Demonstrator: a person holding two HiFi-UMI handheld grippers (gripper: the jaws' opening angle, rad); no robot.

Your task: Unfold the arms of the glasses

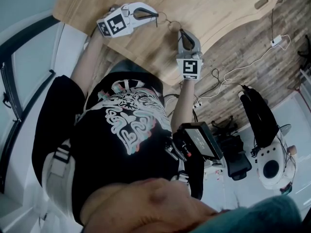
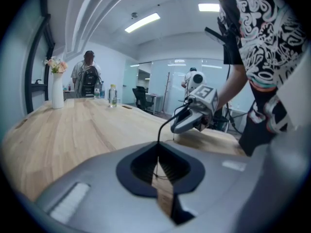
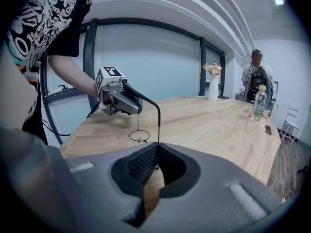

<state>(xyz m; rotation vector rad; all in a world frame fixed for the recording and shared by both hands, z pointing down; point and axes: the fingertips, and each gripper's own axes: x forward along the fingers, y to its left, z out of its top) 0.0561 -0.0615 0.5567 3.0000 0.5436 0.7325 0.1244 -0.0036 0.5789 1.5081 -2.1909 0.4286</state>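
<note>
1. Glasses (image 3: pixel 158 118): a thin wire pair, which we saw held in the air between the two grippers. They hung just above the table (image 1: pixel 214 13), near the edge closest to the person, and did not rest on the wood.
2. The left gripper (image 1: pixel 154 16) had its tongs pressed together on one end of the glasses. In its own view a dark wire rose out of the closed pads.
3. The right gripper (image 1: pixel 181 32) also had its tongs pressed together, pinching the other end. A dark arm of the glasses stood straight up out of its jaws.
4. In the right gripper view that arm curved over towards the left gripper. One round lens (image 3: pixel 139 136) hung on a fine wire below the left gripper, close above the wood.
5. We judged the task to be well under way. With each gripper on one end and the glasses strung out between them, at least one arm looked swung away from the lenses rather than folded flat against them.
6. We could not tell whether both hinges were fully open. The wire was too fine in every view, and the second lens was hard to pick out.
7. We thought the remaining work was to finish spreading any arm not yet fully out, then lay the opened glasses on the table and let go.
</note>
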